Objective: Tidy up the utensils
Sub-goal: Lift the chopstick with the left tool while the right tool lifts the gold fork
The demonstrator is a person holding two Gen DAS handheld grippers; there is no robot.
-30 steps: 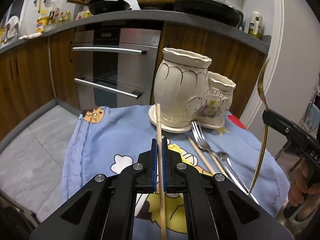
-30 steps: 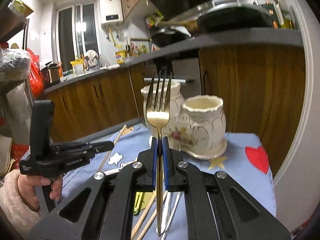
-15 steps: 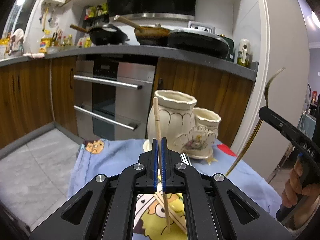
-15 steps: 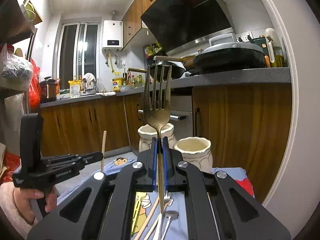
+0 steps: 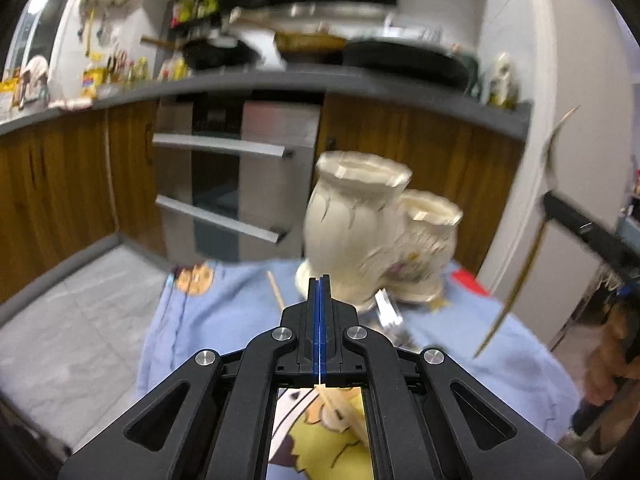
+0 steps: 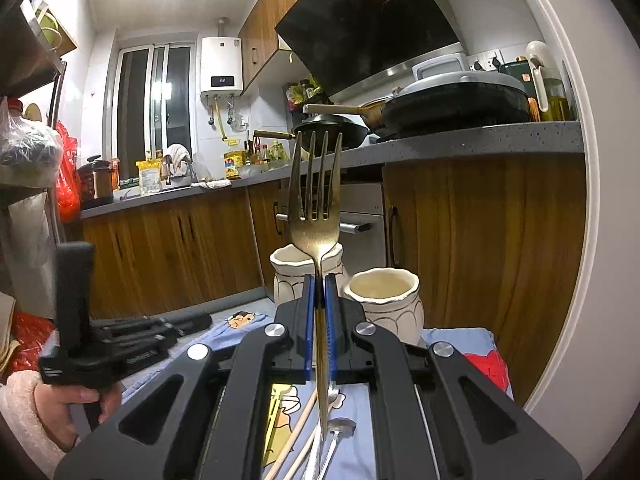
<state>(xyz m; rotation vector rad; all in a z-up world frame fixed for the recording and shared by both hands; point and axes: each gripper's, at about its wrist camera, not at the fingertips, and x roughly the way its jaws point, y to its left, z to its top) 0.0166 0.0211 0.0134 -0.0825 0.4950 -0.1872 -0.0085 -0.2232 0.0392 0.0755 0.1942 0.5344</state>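
Right wrist view: a pale blue cartoon-print cloth covers the table in a kitchen of brown wooden cabinets under a grey countertop bearing dark pans. The right gripper pinches a gold metal fork by its handle — long axis upright, tines up — in front of the cream ceramic twin-vase holder, whose nearer cup shows nothing inside. The left gripper is pressed together with nothing between its pads, while wooden chopsticks and a silver spoon lie flat on the cloth.
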